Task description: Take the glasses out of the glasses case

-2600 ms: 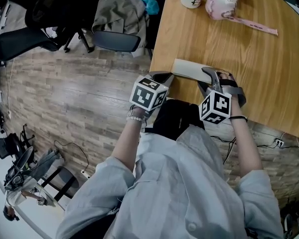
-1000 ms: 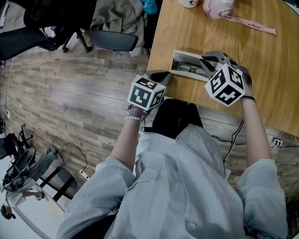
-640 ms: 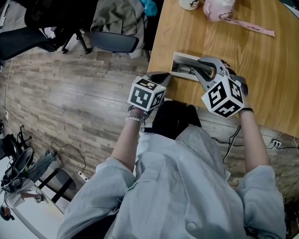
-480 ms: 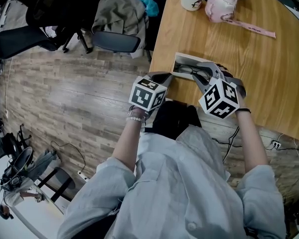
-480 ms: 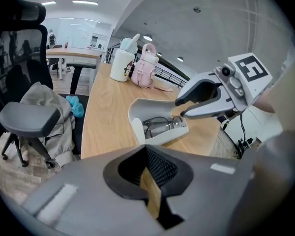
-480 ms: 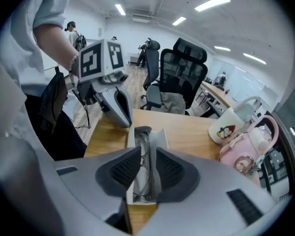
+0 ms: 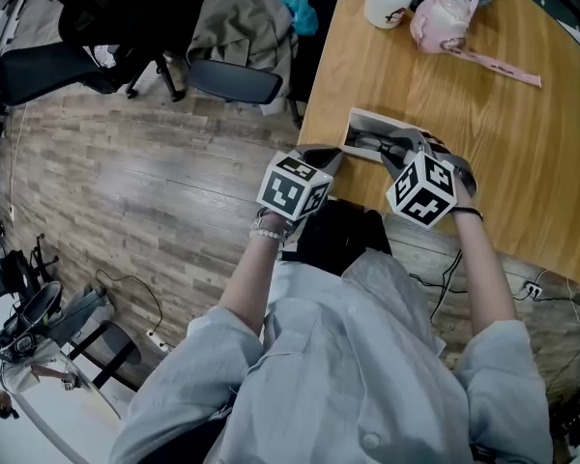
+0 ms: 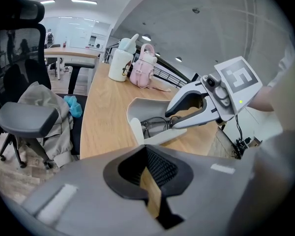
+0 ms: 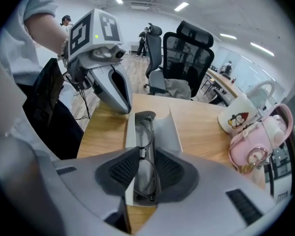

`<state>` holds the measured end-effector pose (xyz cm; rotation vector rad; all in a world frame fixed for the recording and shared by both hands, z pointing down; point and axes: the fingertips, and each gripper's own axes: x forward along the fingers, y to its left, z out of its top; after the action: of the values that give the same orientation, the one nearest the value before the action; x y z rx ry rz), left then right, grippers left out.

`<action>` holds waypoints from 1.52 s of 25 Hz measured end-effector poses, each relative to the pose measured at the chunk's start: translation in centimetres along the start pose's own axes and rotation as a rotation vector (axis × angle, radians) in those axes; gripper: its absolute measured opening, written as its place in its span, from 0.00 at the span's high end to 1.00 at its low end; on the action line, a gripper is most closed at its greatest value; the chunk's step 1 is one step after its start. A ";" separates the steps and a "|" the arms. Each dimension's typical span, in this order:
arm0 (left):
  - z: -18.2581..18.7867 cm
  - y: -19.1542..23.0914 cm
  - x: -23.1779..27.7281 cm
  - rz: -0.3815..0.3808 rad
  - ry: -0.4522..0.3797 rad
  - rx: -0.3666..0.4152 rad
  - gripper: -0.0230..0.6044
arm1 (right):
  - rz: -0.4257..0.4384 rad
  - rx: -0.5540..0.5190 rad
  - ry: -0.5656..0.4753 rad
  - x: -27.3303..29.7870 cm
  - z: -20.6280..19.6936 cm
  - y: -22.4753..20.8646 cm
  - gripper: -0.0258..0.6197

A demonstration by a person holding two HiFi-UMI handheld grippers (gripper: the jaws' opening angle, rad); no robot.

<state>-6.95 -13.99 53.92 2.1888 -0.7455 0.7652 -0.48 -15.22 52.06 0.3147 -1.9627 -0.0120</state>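
An open glasses case (image 7: 362, 124) lies at the near edge of a wooden table (image 7: 522, 162). Its trough is filled by the glasses (image 9: 148, 131), which are straddled by the right gripper (image 9: 146, 170), its jaws opening around them. The case's left end is crowded by the left gripper (image 7: 322, 154). Bare tabletop is left beyond, up to a mug (image 7: 387, 0) and pink bottle (image 7: 443, 15).

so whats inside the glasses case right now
A pair of glasses lies lengthwise in the open glasses case. The right gripper straddles them with its jaws opening and its pads not pressing. The gripper body covers the case's near end, and the glasses cover the floor beneath them.
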 end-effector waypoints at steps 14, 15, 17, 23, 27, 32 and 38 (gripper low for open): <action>0.3 0.2 0.0 -0.006 -0.012 -0.008 0.96 | -0.037 0.052 -0.040 0.0 0.6 -0.9 0.93; 0.3 0.2 0.0 -0.006 -0.012 -0.008 0.96 | -0.047 0.050 -0.045 -0.1 0.6 -0.9 0.94; 0.2 0.2 0.1 -0.008 -0.014 -0.009 0.96 | -0.065 0.050 -0.056 -0.3 0.8 -1.0 0.94; 0.1 0.1 0.0 -0.007 -0.010 -0.001 0.96 | -0.089 0.021 -0.068 -1.4 1.6 -1.1 0.94; 0.1 0.0 0.0 -0.006 -0.005 0.006 0.96 | -0.103 0.029 -0.085 -2.2 1.9 -1.3 0.94; 0.1 0.0 0.0 -0.006 0.000 0.009 0.96 | -0.116 0.037 -0.117 -3.6 2.6 -1.7 0.94; 0.0 0.1 0.1 -0.004 0.007 0.008 0.96 | -0.142 0.015 -0.120 -4.7 2.6 -1.7 0.94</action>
<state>-6.99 -14.07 54.08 2.1931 -0.7353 0.7749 -0.75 -16.20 46.51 0.4718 -2.0566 -0.1101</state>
